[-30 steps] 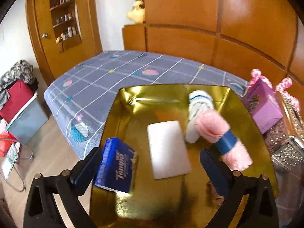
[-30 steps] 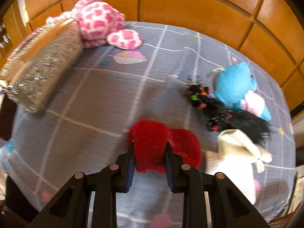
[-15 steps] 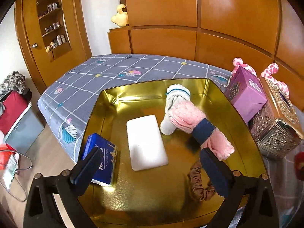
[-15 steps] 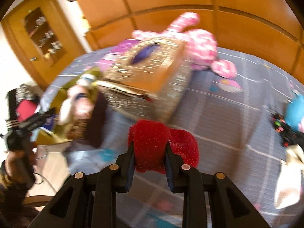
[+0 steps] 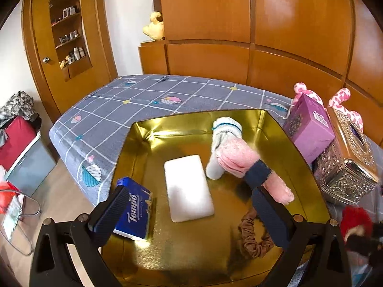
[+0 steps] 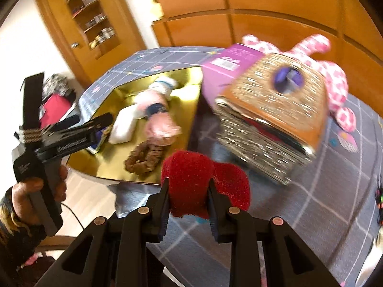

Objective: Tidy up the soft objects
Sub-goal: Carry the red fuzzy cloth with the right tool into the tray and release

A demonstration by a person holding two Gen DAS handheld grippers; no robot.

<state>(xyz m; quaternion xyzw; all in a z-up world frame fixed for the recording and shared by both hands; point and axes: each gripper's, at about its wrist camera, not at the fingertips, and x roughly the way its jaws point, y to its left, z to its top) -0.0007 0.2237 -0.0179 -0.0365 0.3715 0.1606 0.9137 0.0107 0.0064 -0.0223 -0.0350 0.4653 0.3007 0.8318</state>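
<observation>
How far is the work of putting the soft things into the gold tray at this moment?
Done: the pink sock, white sock and brown scrunchie lie in the gold tray. In hand: the right claw grips a red fuzzy piece near the tray's edge. Left: the pink spotted plush lies outside. The left claw is open.
</observation>
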